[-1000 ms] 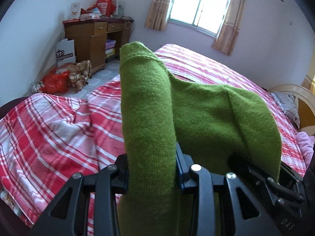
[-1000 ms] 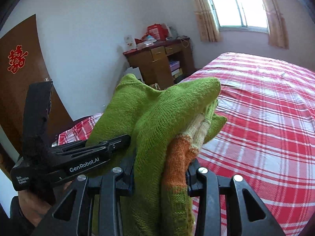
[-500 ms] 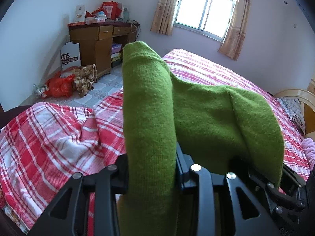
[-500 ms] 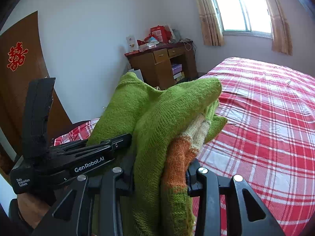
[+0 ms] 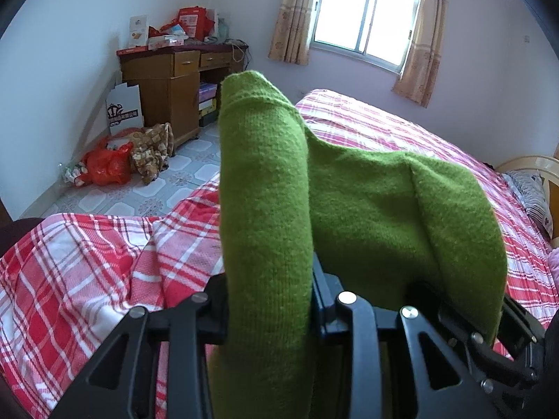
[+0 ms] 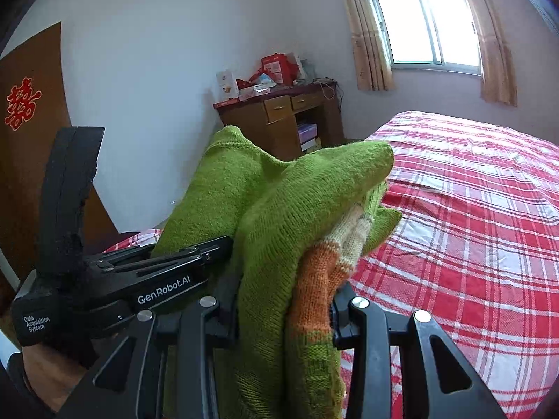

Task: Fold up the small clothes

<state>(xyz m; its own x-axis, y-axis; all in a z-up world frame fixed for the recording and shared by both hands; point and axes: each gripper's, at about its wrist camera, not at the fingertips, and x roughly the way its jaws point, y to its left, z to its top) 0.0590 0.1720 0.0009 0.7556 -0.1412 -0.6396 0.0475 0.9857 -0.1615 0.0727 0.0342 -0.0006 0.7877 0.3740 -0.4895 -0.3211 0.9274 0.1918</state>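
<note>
Left wrist view: the left gripper (image 5: pixel 269 300) is clamped on a thick fold of the green sweater (image 5: pixel 367 209), which sticks up past its jaws.
Right wrist view: the right gripper (image 6: pixel 284 314) is squeezed tight on another bunch of the same green sweater (image 6: pixel 279 209), where an orange and cream cuff (image 6: pixel 325 265) shows.
Where the sweater is: up in the air, held between both grippers, above the near end of the bed (image 6: pixel 471 209) with its red checked sheet. It does not touch the bed.
Done so far: the sweater is picked up and looks doubled over on itself. I think one fold may be made, but I cannot tell for sure.
Left to do: I think it needs to be laid flat on the bed, folded neat and let go.
Boxes and bags: a wooden desk (image 5: pixel 174 80) far on the left has red boxes (image 5: pixel 190 22) and papers on top. Its open shelf holds flat boxes. A red bag (image 5: pixel 108 164) lies on the floor; I cannot see what is inside it.
</note>
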